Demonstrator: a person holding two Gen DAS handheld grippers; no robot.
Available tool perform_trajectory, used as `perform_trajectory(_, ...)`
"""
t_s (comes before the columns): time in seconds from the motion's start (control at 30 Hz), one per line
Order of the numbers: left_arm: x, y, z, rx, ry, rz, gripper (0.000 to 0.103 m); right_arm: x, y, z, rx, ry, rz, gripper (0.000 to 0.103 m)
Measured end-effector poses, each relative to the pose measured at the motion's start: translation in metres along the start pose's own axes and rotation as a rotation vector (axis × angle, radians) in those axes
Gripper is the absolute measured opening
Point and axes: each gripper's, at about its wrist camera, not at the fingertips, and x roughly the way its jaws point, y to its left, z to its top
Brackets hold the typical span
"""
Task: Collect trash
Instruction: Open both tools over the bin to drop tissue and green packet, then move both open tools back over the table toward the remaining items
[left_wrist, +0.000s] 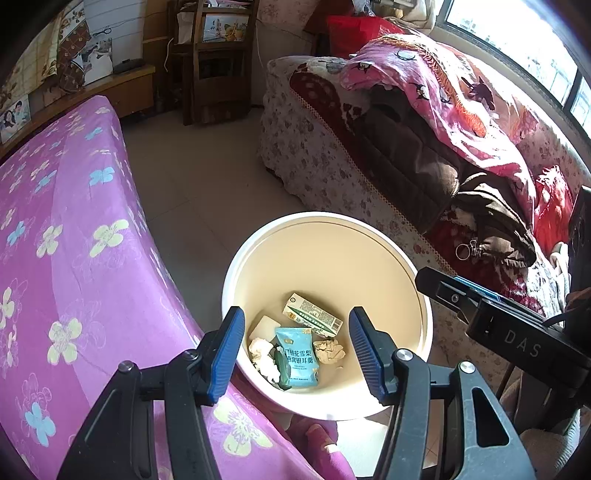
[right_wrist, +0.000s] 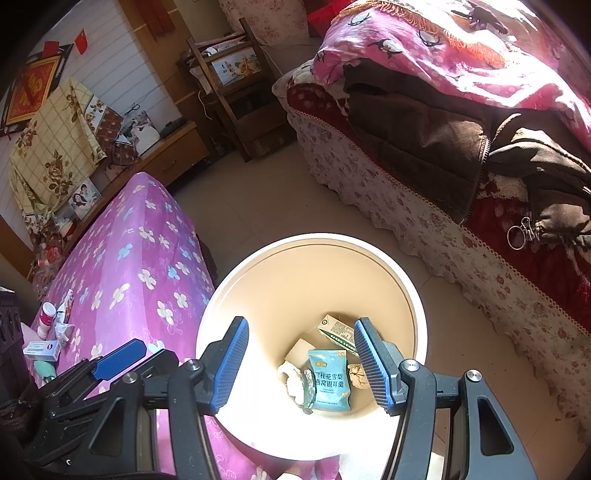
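A cream waste bin (left_wrist: 325, 229) (right_wrist: 310, 243) stands on the floor between the table and the sofa. At its bottom lie a blue snack packet (left_wrist: 298, 356) (right_wrist: 330, 380), a small drink carton (left_wrist: 312, 314) (right_wrist: 338, 328), crumpled tissues (left_wrist: 263, 356) (right_wrist: 293, 378) and a brown paper wad (left_wrist: 328, 350) (right_wrist: 357, 374). My left gripper (left_wrist: 295, 345) hangs open above the bin with nothing between its fingers. Over the same bin my right gripper (right_wrist: 301, 352) is open and holds nothing. Each gripper shows at the edge of the other's view.
A table under a purple flowered cloth (left_wrist: 62, 258) (right_wrist: 122, 266) is on the left, carrying a pill bottle (right_wrist: 47, 317), a small box (right_wrist: 41, 350) and wrappers (right_wrist: 63, 325). A sofa with blankets and a brown jacket (left_wrist: 417, 162) (right_wrist: 436, 140) is on the right. Wooden chair (left_wrist: 218, 62) behind.
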Motion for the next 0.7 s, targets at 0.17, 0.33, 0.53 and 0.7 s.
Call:
perform_trajectory(0.17,-0.003,0.001,-0.002,0.005,-0.005,0.011,0.060,0.000,0.000,0.000,0.002,0.001,-0.003,0.063)
perform_trajectory(0.33,-0.010,0.005,-0.005,0.004,-0.010,0.029,0.060,0.000,0.001,0.000,0.000,-0.004,-0.003,0.063)
perform_trajectory(0.53,-0.028,0.016,-0.011,-0.007,-0.031,0.052,0.060,-0.003,0.009,0.000,-0.027,-0.016,0.012,0.065)
perform_trajectory(0.7,-0.048,0.030,-0.020,-0.021,-0.048,0.065,0.060,-0.007,0.026,-0.001,-0.073,-0.031,0.034,0.065)
